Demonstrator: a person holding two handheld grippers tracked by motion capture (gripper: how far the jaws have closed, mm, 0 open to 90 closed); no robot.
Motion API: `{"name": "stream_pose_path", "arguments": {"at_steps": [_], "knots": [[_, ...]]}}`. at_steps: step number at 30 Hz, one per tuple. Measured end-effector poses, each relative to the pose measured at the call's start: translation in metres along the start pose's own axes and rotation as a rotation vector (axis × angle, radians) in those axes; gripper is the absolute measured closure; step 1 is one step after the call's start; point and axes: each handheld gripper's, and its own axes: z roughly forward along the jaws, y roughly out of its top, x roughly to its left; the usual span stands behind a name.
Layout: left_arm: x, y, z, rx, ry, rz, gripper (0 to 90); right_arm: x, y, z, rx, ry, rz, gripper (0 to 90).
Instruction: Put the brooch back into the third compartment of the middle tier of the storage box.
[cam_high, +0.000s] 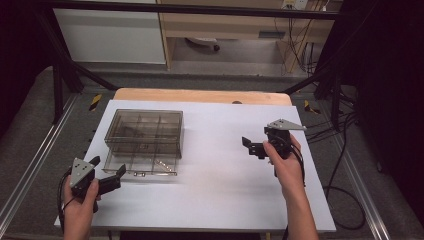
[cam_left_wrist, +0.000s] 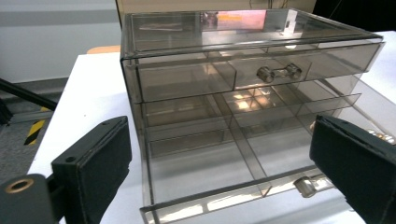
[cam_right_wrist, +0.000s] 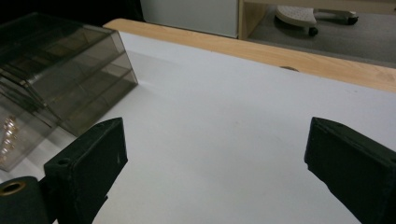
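A smoky clear drawer box (cam_high: 145, 131) stands on the left part of the white table (cam_high: 220, 175). Its bottom drawer (cam_high: 141, 165) is pulled out toward me, and the upper drawer (cam_left_wrist: 261, 74) is shut, its metal handle (cam_left_wrist: 279, 72) showing. My left gripper (cam_high: 108, 166) sits just in front-left of the pulled-out drawer, open, with nothing between its jaws. In the left gripper view that gripper (cam_left_wrist: 224, 144) faces the open drawer (cam_left_wrist: 219, 172) and its handle (cam_left_wrist: 306, 185). My right gripper (cam_high: 251, 146) hovers right of centre, open and empty, well apart from the box (cam_right_wrist: 56, 79).
Small gold-coloured pieces (cam_right_wrist: 9, 135) lie in the open drawer's right end. A wooden strip (cam_high: 200, 95) borders the table's far edge. Black frame bars (cam_high: 60, 75) and cables (cam_high: 345, 150) flank the table, with bare white surface between the box and the right gripper.
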Motion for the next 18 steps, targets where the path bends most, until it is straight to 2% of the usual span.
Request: {"name": "stream_pose_path", "arguments": {"at_steps": [3,8,12,18], "knots": [[0.000,0.001,-0.002,-0.005,0.000,0.003,5.6,-0.004,-0.007,-0.002,0.019,-0.018,-0.013,6.1],[0.001,0.000,-0.002,-0.007,0.003,-0.003,5.6,-0.011,-0.021,-0.006,0.025,-0.018,-0.006,6.1],[0.001,0.001,-0.003,-0.011,0.004,0.002,5.6,-0.014,-0.030,-0.008,0.010,-0.021,0.003,5.8],[0.001,0.002,-0.004,-0.023,0.011,-0.001,5.6,-0.020,-0.041,-0.013,0.015,-0.036,-0.003,5.6]]}}
